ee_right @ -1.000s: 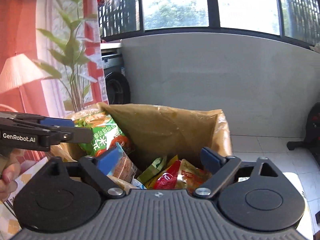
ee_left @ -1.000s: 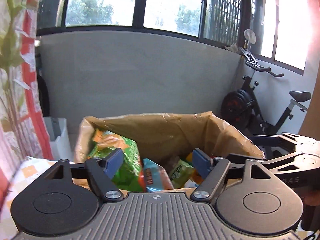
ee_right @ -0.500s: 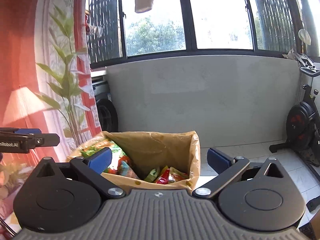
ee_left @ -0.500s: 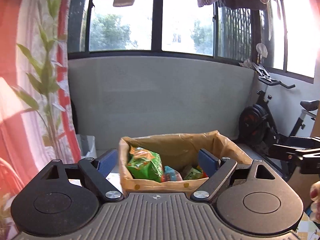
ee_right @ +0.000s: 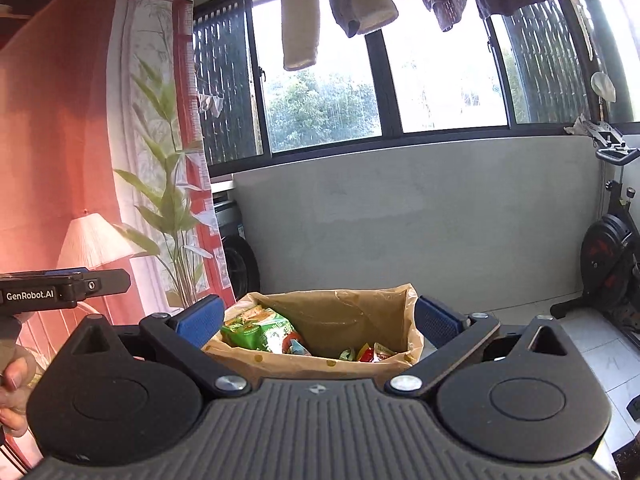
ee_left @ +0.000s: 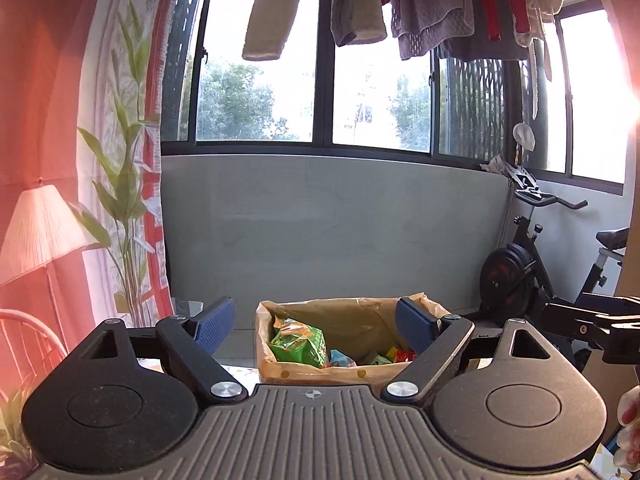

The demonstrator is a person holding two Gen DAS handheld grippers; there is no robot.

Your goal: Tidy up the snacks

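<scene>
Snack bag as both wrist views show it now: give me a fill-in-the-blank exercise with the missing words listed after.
1. The snacks sit inside an open brown paper bag, and the biggest packet in it is mostly ____.
2. The left gripper has its jaws ____, with nothing between them.
3. Beyond the bag, at the right edge of both views, stands an exercise ____.
4. Clothes hang in front of the ____.

Missing words: green; open; bike; window

Left claw (ee_left: 313,325), right claw (ee_right: 319,317): black ribbed bodies, round side discs, silver pivot screws, blue textured pads (ee_left: 214,323); white "GenRobot.AI" marking.
</scene>
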